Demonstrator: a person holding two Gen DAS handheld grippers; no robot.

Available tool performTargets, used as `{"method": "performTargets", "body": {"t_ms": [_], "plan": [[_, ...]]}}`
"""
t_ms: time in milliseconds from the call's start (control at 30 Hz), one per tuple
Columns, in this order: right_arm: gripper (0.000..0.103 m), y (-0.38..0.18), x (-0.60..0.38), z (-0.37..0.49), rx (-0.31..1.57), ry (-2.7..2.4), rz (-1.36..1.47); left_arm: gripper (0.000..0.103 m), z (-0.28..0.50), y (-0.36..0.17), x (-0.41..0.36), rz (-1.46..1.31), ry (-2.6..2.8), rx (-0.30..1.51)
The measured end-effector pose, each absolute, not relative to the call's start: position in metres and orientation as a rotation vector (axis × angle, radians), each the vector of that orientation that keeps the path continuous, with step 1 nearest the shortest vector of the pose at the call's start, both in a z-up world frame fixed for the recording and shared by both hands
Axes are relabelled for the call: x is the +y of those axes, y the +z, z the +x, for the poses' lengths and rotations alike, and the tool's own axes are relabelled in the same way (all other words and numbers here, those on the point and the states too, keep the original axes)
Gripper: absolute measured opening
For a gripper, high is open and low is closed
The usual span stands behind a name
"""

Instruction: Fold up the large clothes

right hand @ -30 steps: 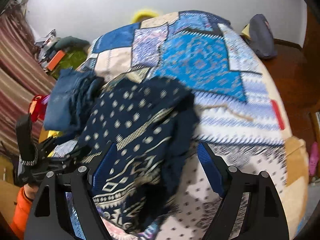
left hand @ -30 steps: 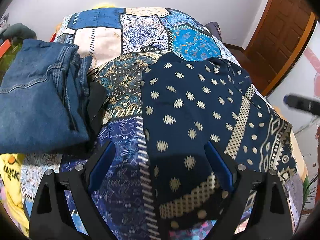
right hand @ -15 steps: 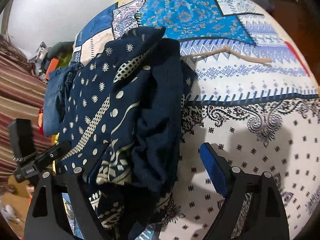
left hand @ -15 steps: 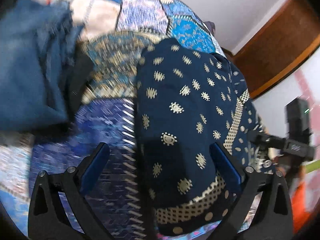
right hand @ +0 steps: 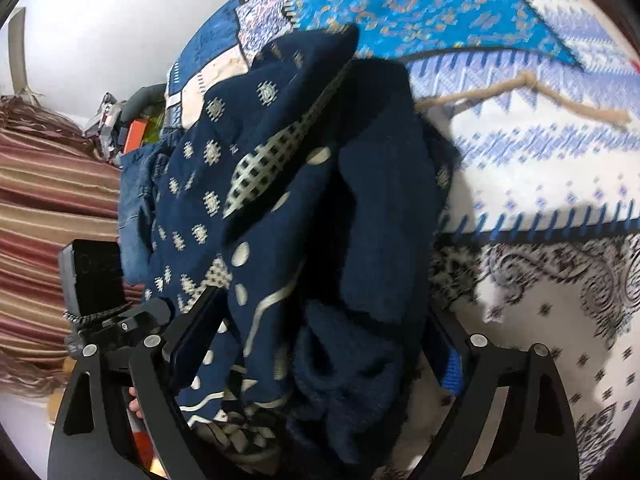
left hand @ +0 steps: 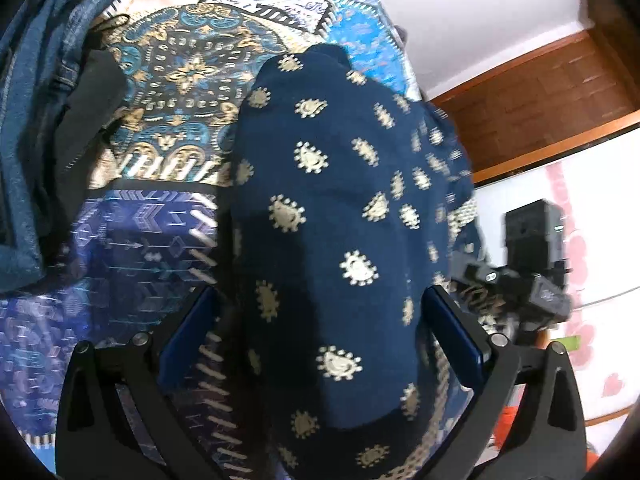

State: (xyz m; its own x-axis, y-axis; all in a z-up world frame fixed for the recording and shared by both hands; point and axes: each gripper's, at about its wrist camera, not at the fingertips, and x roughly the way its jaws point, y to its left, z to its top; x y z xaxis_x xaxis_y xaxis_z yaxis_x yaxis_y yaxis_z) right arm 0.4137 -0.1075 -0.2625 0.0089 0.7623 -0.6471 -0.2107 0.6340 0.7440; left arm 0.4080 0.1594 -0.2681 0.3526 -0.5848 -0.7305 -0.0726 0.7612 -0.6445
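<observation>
A navy garment with gold motifs [left hand: 332, 216] lies in a rumpled, partly gathered heap on the patchwork-covered bed [left hand: 132, 240], not yet a neat fold. The left hand-held gripper [left hand: 320, 320] and the right hand-held gripper [right hand: 320, 344] each straddle the cloth's near end with jaws spread wide, clamping nothing. Folded jeans [left hand: 28, 100] beside it look finished, so this piece likely remains to be folded.

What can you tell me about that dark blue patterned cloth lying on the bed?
The dark blue cloth is a soft woven garment printed with small cream motifs, plus a checked cream band and larger dots and curves. It lies bunched and partly folded on the patchwork bedspread, beside folded jeans. Both open claws, left and right, straddle its near end; neither visibly pinches it.
</observation>
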Motion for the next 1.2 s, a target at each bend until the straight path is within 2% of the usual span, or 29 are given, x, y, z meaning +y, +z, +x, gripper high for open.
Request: {"method": "performTargets", "body": {"t_ms": [67, 100, 133, 167, 233, 267, 333, 400, 533, 867, 1000, 1200], "plan": [[0.072, -0.257, -0.104, 0.409, 1.367, 0.821, 0.522, 0.090, 0.406, -0.270, 0.163, -0.744, -0.442, 1.160], [0.064, -0.253, -0.104, 0.406, 1.361, 0.821, 0.524, 0.088, 0.404, -0.271, 0.165, -0.770, -0.448, 1.154], [0.055, -0.251, -0.104, 0.404, 1.355, 0.820, 0.523, 0.081, 0.402, -0.272, 0.167, -0.775, -0.441, 1.151], [0.051, -0.244, -0.104, 0.400, 1.342, 0.826, 0.519, 0.073, 0.399, -0.272, 0.167, -0.763, -0.421, 1.156], [0.038, -0.237, -0.105, 0.396, 1.326, 0.838, 0.515, 0.068, 0.393, -0.271, 0.168, -0.763, -0.409, 1.163], [0.037, -0.230, -0.106, 0.391, 1.311, 0.851, 0.521, 0.063, 0.390, -0.268, 0.167, -0.758, -0.406, 1.163], [0.033, -0.218, -0.109, 0.383, 1.291, 0.867, 0.501, 0.059, 0.383, -0.257, 0.164, -0.700, -0.377, 1.159], [0.032, -0.203, -0.101, 0.374, 1.269, 0.855, 0.449, 0.056, 0.375, -0.235, 0.154, -0.594, -0.324, 1.133], [0.032, -0.170, -0.086, 0.362, 1.209, 0.853, 0.408, 0.055, 0.362, -0.198, 0.159, -0.551, -0.311, 1.070], [0.032, -0.077, -0.012, 0.353, 0.987, 0.961, 0.318, 0.055, 0.329, -0.090, 0.242, -0.502, -0.294, 0.853], [0.032, -0.065, 0.031, 0.360, 0.951, 0.998, 0.282, 0.055, 0.324, -0.061, 0.283, -0.463, -0.256, 0.801], [0.032, -0.062, 0.092, 0.378, 0.900, 1.053, 0.239, 0.055, 0.332, -0.048, 0.348, -0.448, -0.180, 0.759]]}}
